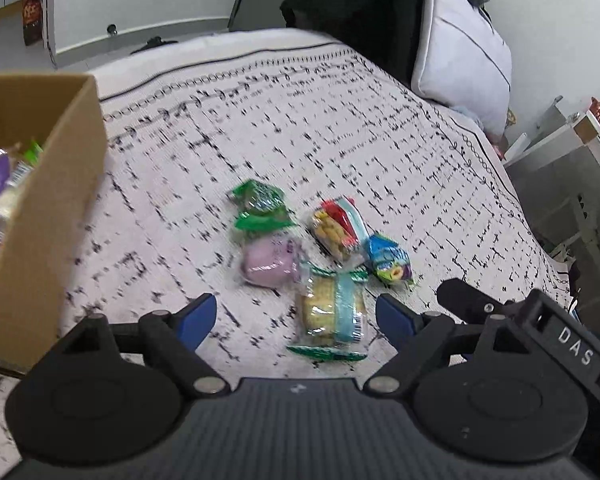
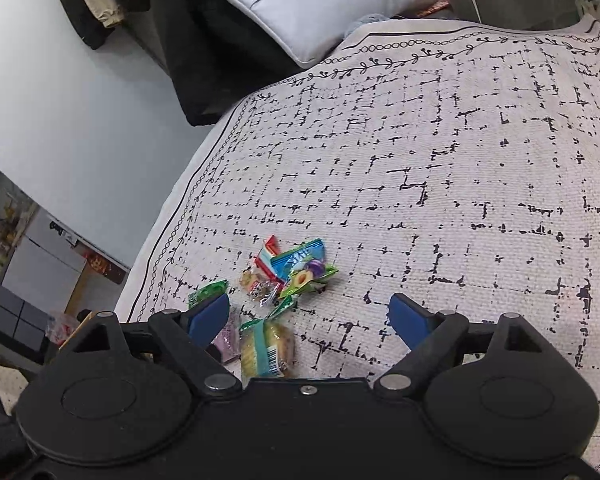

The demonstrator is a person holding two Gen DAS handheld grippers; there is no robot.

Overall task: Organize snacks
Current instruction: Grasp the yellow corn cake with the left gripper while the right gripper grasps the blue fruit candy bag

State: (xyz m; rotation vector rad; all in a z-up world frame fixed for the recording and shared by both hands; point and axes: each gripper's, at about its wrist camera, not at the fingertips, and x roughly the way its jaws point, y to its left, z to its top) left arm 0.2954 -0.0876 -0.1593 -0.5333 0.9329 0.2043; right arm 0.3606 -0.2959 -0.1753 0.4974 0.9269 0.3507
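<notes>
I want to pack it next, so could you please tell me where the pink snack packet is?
In the left wrist view, the pink snack packet lies mid-pile on the patterned bedspread, between the green packet and the yellow cracker pack.

Right gripper (image 1: 456,296) body, white letters: "DAS"
Snack packets' print: too blurred to read

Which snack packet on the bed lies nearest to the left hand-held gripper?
The yellow cake packet with the light-blue band, lying between the fingers' line; the others sit farther away.

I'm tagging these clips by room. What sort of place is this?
Most likely a bedroom: the snack packets lie on a bed with a patterned bedspread, a white pillow stands at its head, and clothes hang nearby.
</notes>
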